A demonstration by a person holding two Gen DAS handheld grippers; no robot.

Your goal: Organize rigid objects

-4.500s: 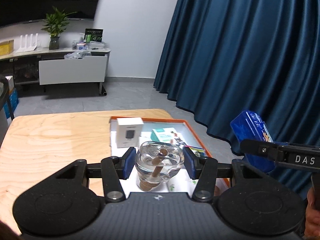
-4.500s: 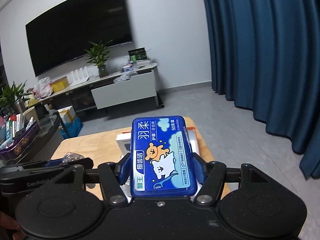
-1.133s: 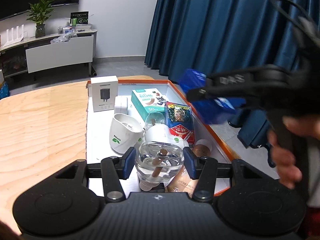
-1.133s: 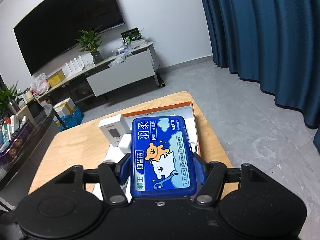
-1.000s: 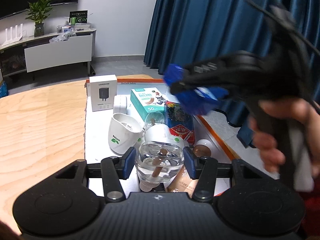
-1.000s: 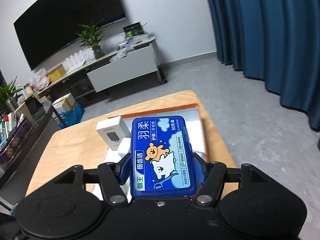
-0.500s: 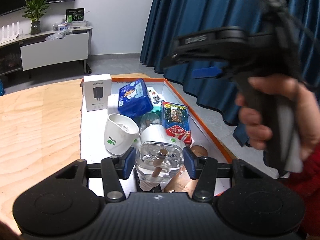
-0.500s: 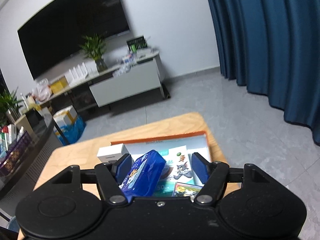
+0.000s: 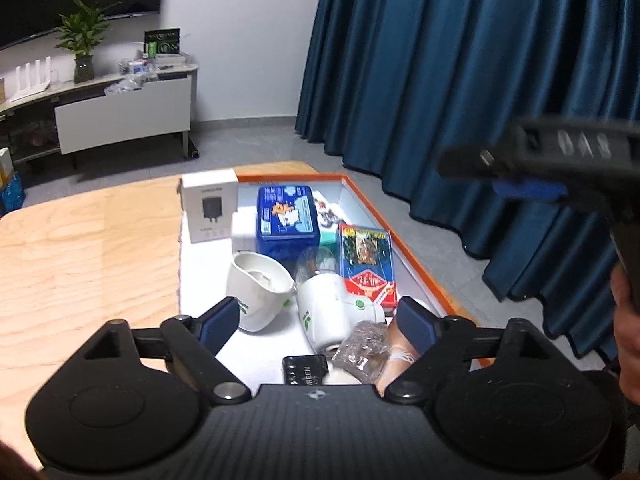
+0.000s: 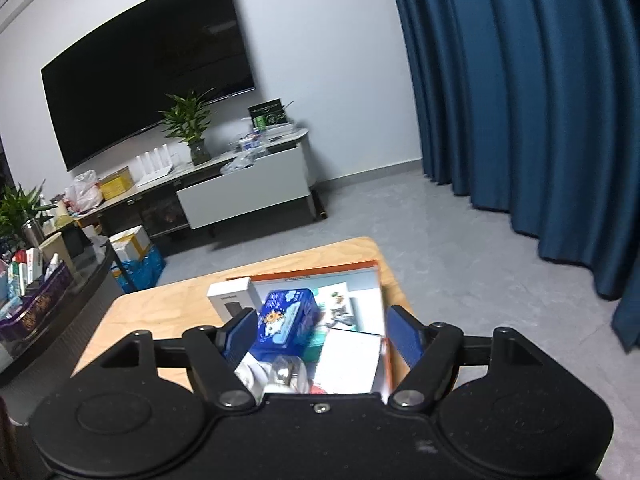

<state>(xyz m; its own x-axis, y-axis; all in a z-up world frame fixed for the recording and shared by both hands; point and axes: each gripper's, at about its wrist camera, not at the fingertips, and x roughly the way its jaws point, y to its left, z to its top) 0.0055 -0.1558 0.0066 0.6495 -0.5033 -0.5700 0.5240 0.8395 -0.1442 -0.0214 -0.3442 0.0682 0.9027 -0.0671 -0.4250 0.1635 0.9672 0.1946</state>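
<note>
An orange-rimmed tray [image 9: 416,264] on the wooden table [image 9: 80,248] holds several rigid objects. The blue floss box [image 9: 286,218] lies in its far part, also shown in the right wrist view [image 10: 286,316]. A clear glass jar [image 9: 362,344] lies among the items at the near end. My left gripper [image 9: 316,322] is open and empty just above that end. My right gripper [image 10: 320,336] is open and empty, held above the tray; in the left wrist view [image 9: 532,190] it hangs to the right of the tray.
In the tray are a white charger box [image 9: 208,208], a white cup [image 9: 260,290], a white bottle [image 9: 336,312], a red card pack [image 9: 366,264] and a black item [image 9: 306,370]. Blue curtains [image 9: 460,80] hang to the right. A TV stand [image 10: 240,196] is beyond.
My left gripper has opened and let go of the glass jar into the tray's near end. My right gripper, open since dropping the blue box, has drawn back to the right.
</note>
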